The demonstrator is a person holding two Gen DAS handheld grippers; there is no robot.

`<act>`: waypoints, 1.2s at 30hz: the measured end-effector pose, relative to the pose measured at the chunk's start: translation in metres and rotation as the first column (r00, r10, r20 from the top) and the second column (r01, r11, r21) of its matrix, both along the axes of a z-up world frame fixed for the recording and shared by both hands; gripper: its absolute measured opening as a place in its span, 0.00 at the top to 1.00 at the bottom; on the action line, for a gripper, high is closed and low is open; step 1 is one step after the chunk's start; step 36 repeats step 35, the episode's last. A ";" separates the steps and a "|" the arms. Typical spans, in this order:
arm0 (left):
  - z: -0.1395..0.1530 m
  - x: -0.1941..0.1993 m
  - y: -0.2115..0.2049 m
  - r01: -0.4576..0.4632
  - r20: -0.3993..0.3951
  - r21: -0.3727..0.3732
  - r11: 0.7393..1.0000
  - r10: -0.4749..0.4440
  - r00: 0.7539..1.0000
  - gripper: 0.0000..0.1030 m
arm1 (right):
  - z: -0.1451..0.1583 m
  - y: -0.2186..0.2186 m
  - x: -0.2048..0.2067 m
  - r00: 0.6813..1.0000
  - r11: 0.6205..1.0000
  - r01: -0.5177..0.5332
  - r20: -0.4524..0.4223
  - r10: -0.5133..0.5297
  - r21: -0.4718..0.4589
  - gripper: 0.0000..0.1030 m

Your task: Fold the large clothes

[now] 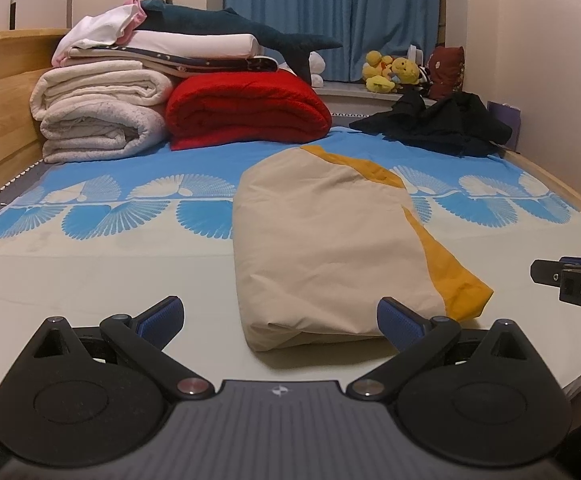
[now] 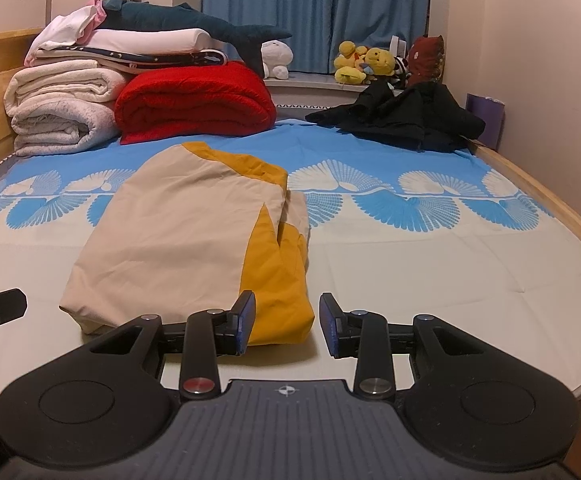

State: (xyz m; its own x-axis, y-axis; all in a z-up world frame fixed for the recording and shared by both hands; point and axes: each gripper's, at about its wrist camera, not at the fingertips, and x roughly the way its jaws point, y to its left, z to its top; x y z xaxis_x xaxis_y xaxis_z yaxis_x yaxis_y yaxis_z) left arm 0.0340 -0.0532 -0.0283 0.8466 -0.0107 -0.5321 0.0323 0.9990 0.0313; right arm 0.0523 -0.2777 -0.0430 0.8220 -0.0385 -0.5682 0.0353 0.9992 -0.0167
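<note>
1. The beige-and-yellow garment (image 1: 330,240) was laid lengthwise on the bed (image 1: 110,280), partly folded, within reach.
2. The left gripper (image 1: 280,322) was spread wide, the right gripper (image 2: 287,322) narrower; nothing was held, presumably for its near edge.

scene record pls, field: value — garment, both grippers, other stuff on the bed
surface: bed sheet, blue shell print and white
garment: beige-and-mustard garment, folded into a long strip, lying flat mid-bed
left gripper: open, empty, at the strip's near end
right gripper: open, empty, at the strip's near mustard corner
unfolded item: black garment, crumpled at far right
stack: red blanket, white blankets, folded linens above
toys: shark plush on the stack, yellow plushes on the sill
backdrop: blue curtain
</note>
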 end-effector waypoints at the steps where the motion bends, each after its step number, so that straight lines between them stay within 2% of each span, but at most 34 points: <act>1: 0.000 0.000 0.000 0.000 0.000 -0.001 1.000 0.000 1.000 0.00 | 0.000 0.000 0.000 1.000 1.000 0.000 0.000 0.000 0.000 0.64; 36: 0.000 0.001 -0.003 0.007 0.005 0.000 1.000 -0.007 1.000 0.00 | -0.001 0.001 0.000 1.000 1.000 -0.001 -0.002 0.001 -0.002 0.64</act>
